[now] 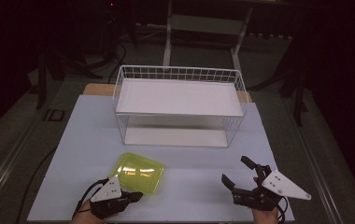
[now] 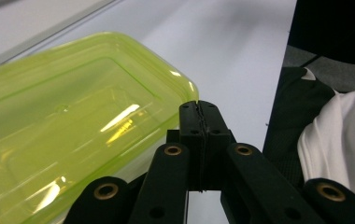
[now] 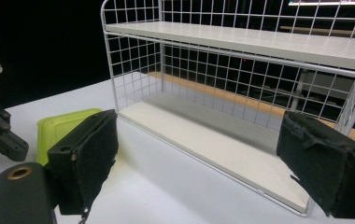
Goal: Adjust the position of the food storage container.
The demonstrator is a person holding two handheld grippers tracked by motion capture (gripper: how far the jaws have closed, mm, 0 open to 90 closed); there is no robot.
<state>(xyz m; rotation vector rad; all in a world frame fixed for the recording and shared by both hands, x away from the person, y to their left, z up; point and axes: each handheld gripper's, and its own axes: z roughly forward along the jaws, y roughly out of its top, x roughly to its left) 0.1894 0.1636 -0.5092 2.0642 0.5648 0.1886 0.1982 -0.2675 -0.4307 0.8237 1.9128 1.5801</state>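
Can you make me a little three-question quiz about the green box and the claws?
1. True or false: the left claw is wide open.
2. Which claw is next to the green box? A) left B) right
3. Fill in: the white wire rack has ___ shelves.

Key: 1. False. In the left gripper view its jaws are pressed together beside the box's corner. 2. A. 3. Two. The right claw is open and faces the rack.
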